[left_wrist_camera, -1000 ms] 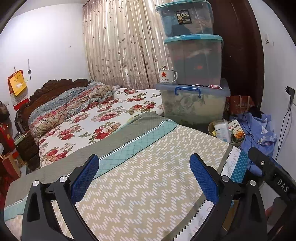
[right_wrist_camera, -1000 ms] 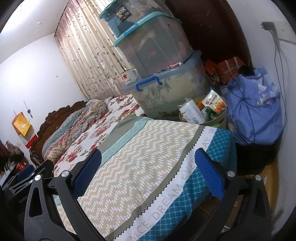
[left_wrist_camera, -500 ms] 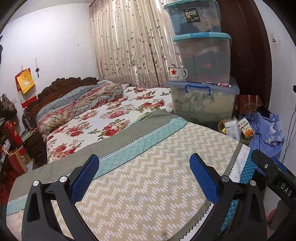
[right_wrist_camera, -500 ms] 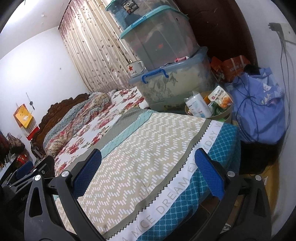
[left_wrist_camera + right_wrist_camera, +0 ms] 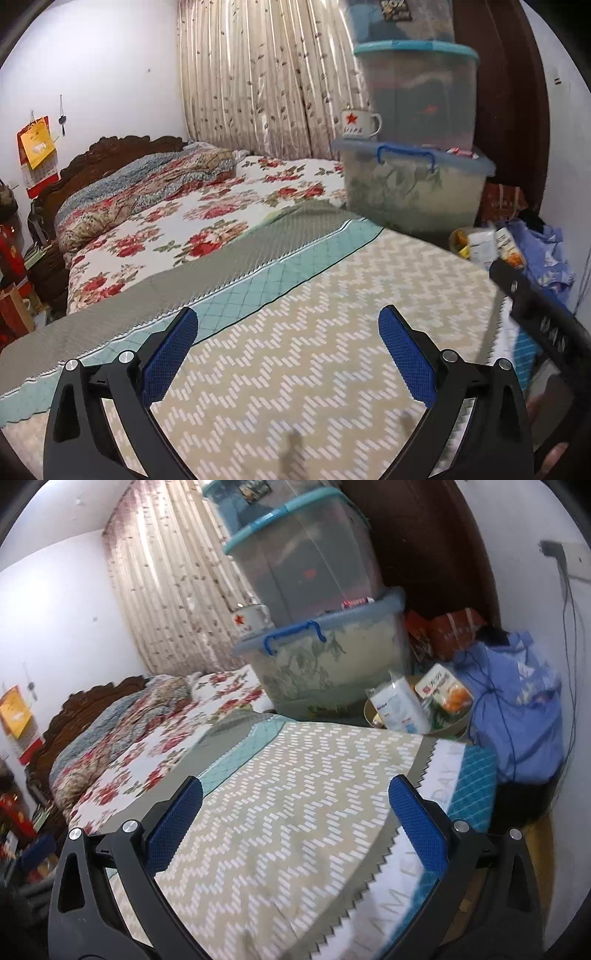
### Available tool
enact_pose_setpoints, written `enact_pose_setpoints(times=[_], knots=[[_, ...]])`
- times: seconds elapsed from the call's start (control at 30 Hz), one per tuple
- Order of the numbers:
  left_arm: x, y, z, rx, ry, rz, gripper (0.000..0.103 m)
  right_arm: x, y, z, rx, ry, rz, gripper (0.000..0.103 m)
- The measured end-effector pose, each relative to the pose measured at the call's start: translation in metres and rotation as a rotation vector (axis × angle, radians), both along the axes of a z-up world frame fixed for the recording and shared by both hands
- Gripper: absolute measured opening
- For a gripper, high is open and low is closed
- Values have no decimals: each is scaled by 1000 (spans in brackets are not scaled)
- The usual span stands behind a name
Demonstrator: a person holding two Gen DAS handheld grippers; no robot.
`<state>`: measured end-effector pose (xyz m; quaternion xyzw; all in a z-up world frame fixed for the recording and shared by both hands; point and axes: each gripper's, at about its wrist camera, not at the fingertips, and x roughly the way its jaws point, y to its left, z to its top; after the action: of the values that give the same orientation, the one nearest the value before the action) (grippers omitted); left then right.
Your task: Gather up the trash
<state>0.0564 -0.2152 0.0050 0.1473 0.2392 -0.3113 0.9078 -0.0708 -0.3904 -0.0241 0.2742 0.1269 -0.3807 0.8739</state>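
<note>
Locating the trash, we find packets (image 5: pixel 400 707) standing in a round basket (image 5: pixel 456 726) beyond the far corner of the bed (image 5: pixel 295 775), just beside the stacked storage bins (image 5: pixel 328 664) and near a blue garment (image 5: pixel 517 716). We hold the left tool (image 5: pixel 288 354) and right tool (image 5: pixel 295 827) above the zigzag bedspread (both spread wide, gripping nothing). A star-marked mug (image 5: pixel 360 123) rests on the lowest bin.
</note>
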Motion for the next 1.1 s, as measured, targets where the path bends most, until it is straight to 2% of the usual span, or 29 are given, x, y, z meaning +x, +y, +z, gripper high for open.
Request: enact_pose_setpoints(times=[0.27,0.33,0.63,1.1], knots=[[31,0,-40,19,104,16,94,36,-11,-31,24,97,-56,100],[35,4,-45,6,115,26,94,38,-15,-39,68,117,-43,100],[50,10,-55,-1,166,91,94,34,-20,-45,94,81,-39,100],[47,7,-60,40,147,93,94,34,-22,-47,121,61,-12,100]])
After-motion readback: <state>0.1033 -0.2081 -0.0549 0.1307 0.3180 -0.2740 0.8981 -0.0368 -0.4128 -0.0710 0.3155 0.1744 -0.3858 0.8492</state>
